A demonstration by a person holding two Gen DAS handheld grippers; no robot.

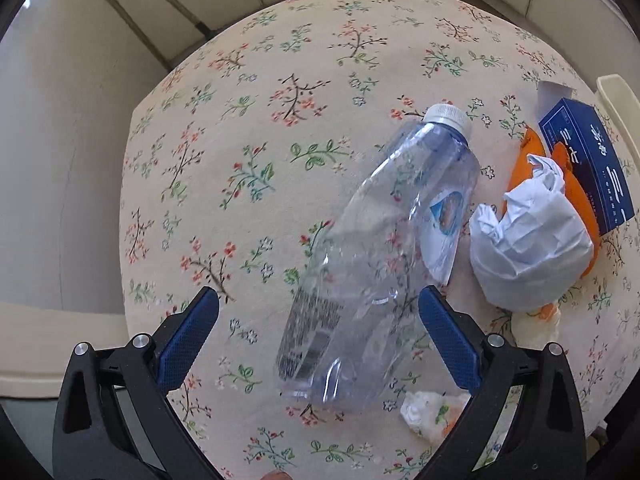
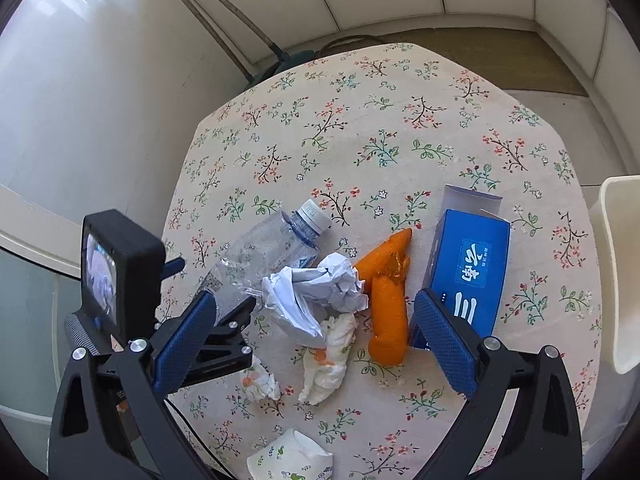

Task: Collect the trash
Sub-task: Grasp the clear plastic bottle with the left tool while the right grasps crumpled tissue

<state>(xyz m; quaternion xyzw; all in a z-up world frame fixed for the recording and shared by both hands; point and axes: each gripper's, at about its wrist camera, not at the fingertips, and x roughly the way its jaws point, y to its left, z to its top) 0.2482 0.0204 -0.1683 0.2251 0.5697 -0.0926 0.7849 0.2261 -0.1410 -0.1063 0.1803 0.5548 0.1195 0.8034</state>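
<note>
Lay on its side on the tabletop (image 1: 280, 60), the bottle (image 1: 372, 248), just left of the paper ball (image 1: 528, 240), left tool (image 1: 318, 312) spread wide around its base ready to grip, right tool (image 2: 316, 320) likewise wide, empty above the ball.

On the desk (image 2: 400, 120), the bottle (image 2: 276, 248) lies on its side at the left, with the crumpled paper (image 2: 320, 292) just right of it, then the peel (image 2: 388, 300), then the box (image 2: 468, 272) at the far right. Two tissue wads (image 2: 328, 356) lie nearer, before the paper, and a paper cup (image 2: 292, 460) sits nearest at the desk's near edge. A bin (image 2: 620, 272) stands beyond the desk's right edge.
</note>
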